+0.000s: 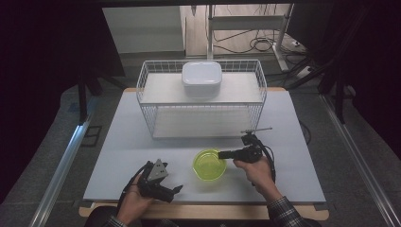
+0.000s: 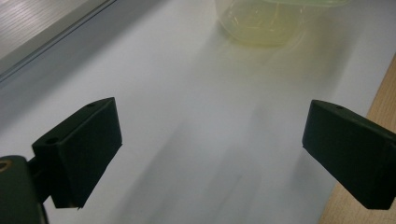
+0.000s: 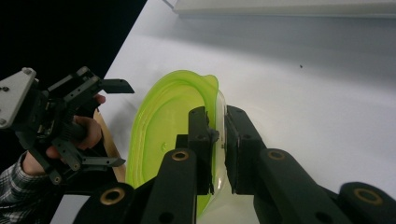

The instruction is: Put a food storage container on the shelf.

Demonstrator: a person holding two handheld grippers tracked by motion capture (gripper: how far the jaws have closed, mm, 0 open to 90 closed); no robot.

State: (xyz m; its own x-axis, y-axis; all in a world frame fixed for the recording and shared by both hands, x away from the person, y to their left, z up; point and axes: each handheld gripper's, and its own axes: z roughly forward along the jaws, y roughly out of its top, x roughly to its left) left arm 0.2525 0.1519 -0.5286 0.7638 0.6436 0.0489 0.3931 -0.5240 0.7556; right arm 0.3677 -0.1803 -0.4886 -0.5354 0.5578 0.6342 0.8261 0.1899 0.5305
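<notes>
Green bowl (image 1: 208, 164) sits on the white table (image 1: 123, 142), its rim pinched between the nearly closed jaws of the right gripper (image 3: 218, 135). The left gripper (image 1: 176, 191) has jaws spread wide, empty, the bowl apparently well ahead of them.

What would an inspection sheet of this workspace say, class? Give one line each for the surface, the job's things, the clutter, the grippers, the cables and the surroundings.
Surface: pale table top, wooden front edge.
Job's things: green bowl, upright near the front.
Clutter: wire rack at the back, a white lidded container on its top shelf.
Grippers: right gripper clamps the bowl's rim, one jaw inside, one outside; left gripper open over bare table.
Cables: black cable trails from the right gripper; more on the floor behind.
Surroundings: dark curtains, grey floor.
</notes>
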